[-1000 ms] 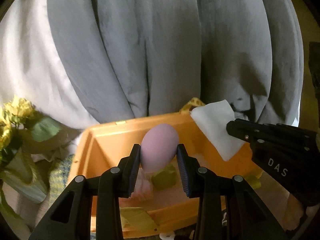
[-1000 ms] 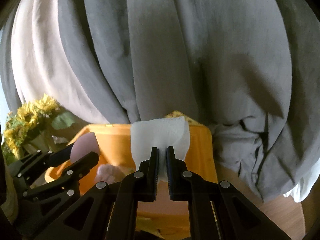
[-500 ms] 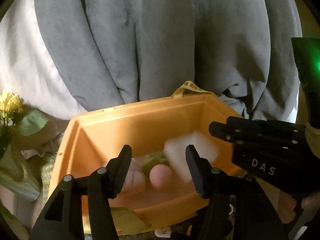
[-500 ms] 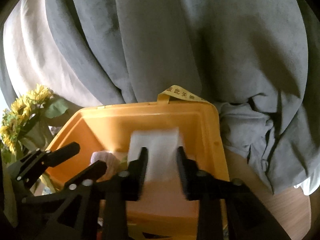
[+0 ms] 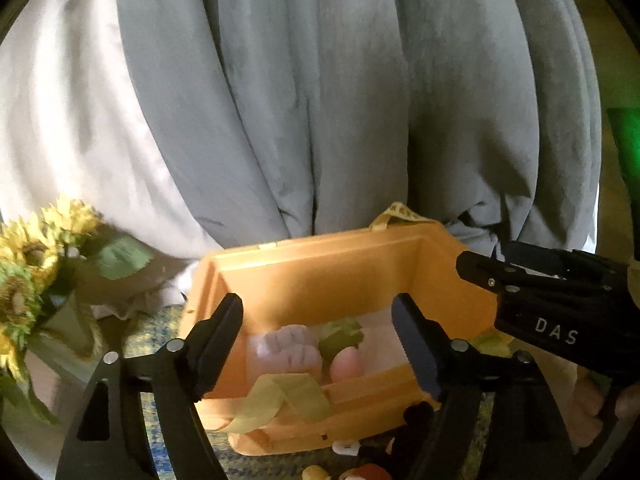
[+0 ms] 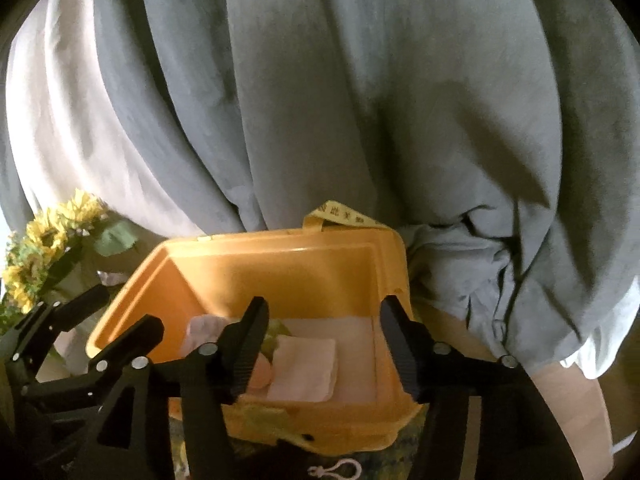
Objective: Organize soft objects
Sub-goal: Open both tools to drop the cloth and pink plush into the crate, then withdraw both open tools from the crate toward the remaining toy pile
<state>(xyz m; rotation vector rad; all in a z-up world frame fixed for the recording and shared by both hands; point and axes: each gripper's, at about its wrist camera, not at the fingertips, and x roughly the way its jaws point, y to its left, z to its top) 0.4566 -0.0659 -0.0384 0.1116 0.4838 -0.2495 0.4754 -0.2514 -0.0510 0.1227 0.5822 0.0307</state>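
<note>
An orange plastic bin [image 5: 320,276] [image 6: 280,268] stands in front of both grippers. On its floor lie a pink egg-shaped sponge [image 5: 347,364] [image 6: 262,372], a white square cloth [image 6: 304,368], a pale ribbed soft toy [image 5: 288,346] and a green soft piece [image 5: 340,334]. My left gripper [image 5: 320,340] hangs above the bin's near rim, jaws opening, nothing between them. My right gripper [image 6: 322,344] is over the cloth, jaws opening and empty; it shows at the right of the left wrist view [image 5: 532,280].
Grey and white curtains [image 5: 320,100] hang close behind the bin. Yellow artificial sunflowers [image 5: 28,256] [image 6: 44,248] stand to its left. A yellow-green ribbon [image 5: 288,396] drapes over the near rim. Small toys [image 5: 360,468] lie on the patterned mat below. Wooden floor [image 6: 576,400] shows at the right.
Both grippers opened. The pink sponge dropped from the left gripper and the white cloth from the right, and both now lie in the bin. The left gripper has risen a little.
</note>
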